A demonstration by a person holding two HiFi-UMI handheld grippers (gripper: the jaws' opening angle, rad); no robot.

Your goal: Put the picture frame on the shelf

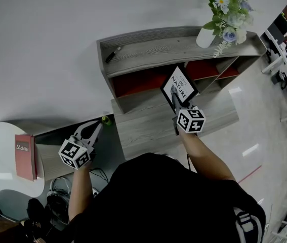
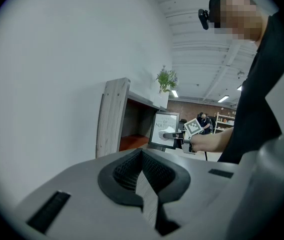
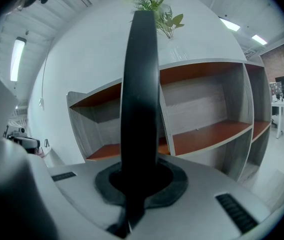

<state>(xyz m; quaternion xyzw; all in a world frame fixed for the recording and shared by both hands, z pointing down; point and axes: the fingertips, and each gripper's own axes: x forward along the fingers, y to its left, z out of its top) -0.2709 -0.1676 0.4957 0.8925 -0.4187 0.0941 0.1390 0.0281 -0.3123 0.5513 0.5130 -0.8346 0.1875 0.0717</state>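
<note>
Two grippers are in the person's hands, and only the right gripper (image 1: 175, 98) carries anything: its jaws are clenched on the lower edge of the picture frame (image 1: 180, 84), a black-rimmed frame whose white print reads "of nature". In the head view the frame is held in the air just in front of the shelf (image 1: 153, 48), tilted, over the red-floored compartments and the wide grey board below them, and it does not appear to rest on either. In the right gripper view the frame stands edge-on as a dark upright band between the jaws, with the shelf's open compartments behind it. The left gripper (image 1: 98, 128) hangs well apart to the left, low beside the end of the shelf, its jaws pressed together with nothing between them. On the shelf top stand a white vase of flowers (image 1: 225, 14) at the right end and a small dark pen-like thing (image 1: 113, 53) near the left end. A small green thing (image 1: 106, 120) lies just beyond the left gripper's tips. Further left, a red book (image 1: 25, 156) lies on a white round table (image 1: 0, 142)
</note>
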